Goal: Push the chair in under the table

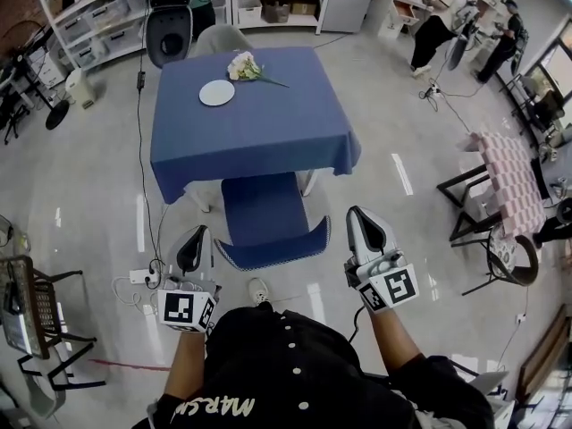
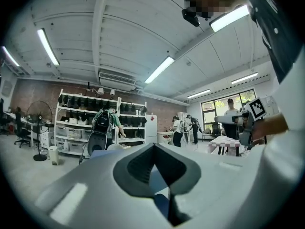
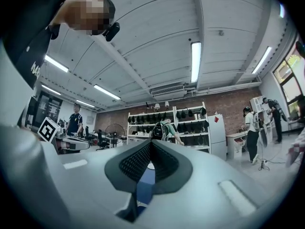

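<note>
**Chair half under the surface, closed jaws flanking its backrest**

The chair (image 1: 265, 211) stands at the near edge of the surface (image 1: 268, 128), with the front of its blue seat under the hanging blue cloth. Its curved backrest (image 1: 273, 254) juts out from that edge toward you. Short of that same edge, your left gripper (image 1: 193, 239) sits off the backrest's left end and your right gripper (image 1: 365, 223) off its right end. I cannot tell whether either touches it. Both pairs of jaws are closed on nothing, which suits the job: you probably need two blunt pushers here, not a grasp. One on each side should keep the chair running straight under the surface. The plate (image 1: 216, 92) and flowers (image 1: 246, 67) lie on the surface's far half, so an even push should leave them undisturbed.
</note>
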### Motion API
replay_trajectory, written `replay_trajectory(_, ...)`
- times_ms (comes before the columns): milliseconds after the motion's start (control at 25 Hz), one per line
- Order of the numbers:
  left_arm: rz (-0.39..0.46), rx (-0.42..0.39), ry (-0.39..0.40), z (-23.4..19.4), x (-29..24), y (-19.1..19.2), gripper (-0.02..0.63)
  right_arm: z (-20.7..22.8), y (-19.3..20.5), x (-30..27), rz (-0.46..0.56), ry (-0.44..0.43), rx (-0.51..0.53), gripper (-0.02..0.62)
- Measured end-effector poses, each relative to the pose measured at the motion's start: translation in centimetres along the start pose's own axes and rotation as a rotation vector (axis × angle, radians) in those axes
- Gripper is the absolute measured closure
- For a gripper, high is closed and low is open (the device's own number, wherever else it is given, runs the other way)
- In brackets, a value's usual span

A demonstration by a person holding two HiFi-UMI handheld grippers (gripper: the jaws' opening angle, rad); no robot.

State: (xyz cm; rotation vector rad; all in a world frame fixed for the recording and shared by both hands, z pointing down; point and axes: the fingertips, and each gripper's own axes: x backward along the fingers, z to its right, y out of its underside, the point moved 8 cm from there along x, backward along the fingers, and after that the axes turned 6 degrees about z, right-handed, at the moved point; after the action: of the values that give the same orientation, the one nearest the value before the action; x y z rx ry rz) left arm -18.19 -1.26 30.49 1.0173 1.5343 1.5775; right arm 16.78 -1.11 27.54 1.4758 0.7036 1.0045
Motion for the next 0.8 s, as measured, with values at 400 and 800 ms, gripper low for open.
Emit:
replay_trajectory(400,-0.019,-0.013,0.077,-4.2,-4.1,1.0,0.606,1.2,2.5,-5.6,-0.059,0.016,0.028,0.585)
replay_trajectory(800,-0.133,-0.077,0.242,-3.4,-7.1,6.5,0.606,3.9,7.2,-6.6,-0.207,-0.159,0.119,0.584)
